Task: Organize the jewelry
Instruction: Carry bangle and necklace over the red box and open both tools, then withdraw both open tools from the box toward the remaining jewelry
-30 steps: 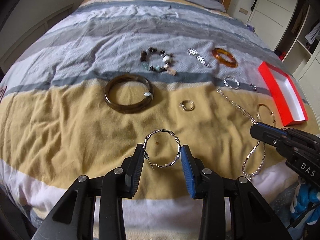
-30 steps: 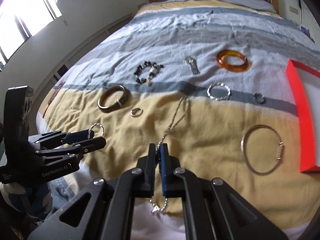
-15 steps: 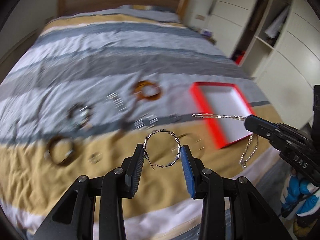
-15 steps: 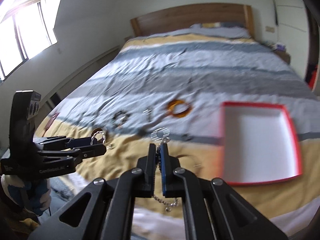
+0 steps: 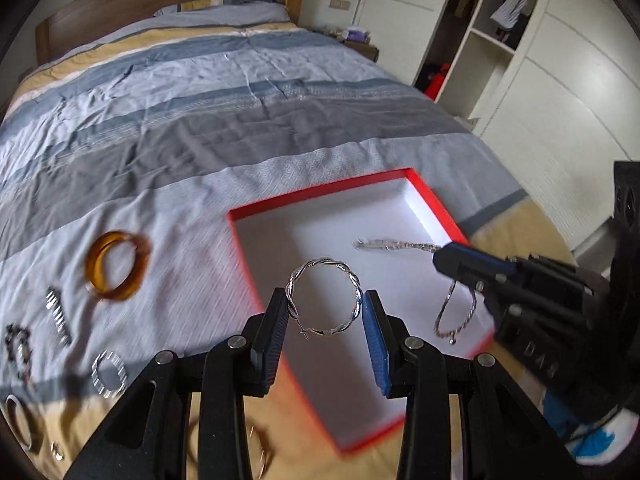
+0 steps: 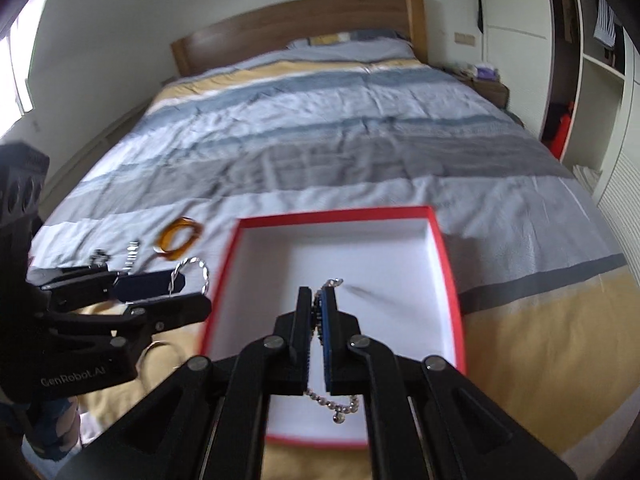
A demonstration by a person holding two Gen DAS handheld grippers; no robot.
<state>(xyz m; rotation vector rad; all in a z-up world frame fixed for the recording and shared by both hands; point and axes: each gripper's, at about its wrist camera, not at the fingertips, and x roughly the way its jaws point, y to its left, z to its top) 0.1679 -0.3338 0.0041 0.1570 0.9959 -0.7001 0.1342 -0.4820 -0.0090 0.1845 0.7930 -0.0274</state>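
The left gripper [image 5: 325, 311] held a twisted silver hoop bracelet [image 5: 324, 302] pinched across its width between its two pads, the jaws standing partly apart around the ring, above the near left part of a red-rimmed box [image 5: 320, 194] with a white inside that lay on the striped bedspread [image 5: 240, 92]. To its right, the right gripper [image 6: 318, 310] had its jaws pressed together on a silver chain necklace [image 5: 452, 308]; one length of the chain stretched out to the left of the tips over the box's white floor, and a loop hung down below them. In the right wrist view the chain's beaded end and clasp dangled behind the closed pads, with the box directly ahead of and beneath them. Left of the left gripper, on the pale blue band of the bedspread, lay an amber bangle [image 5: 118, 266], with a silver link bracelet [image 5: 57, 314], a dark beaded bracelet [image 5: 18, 346] and a ridged silver ring-shaped bracelet [image 5: 109, 376] farther left and nearer, all blurred. More pieces lay on the yellow band at the lower left edge, too blurred to name.
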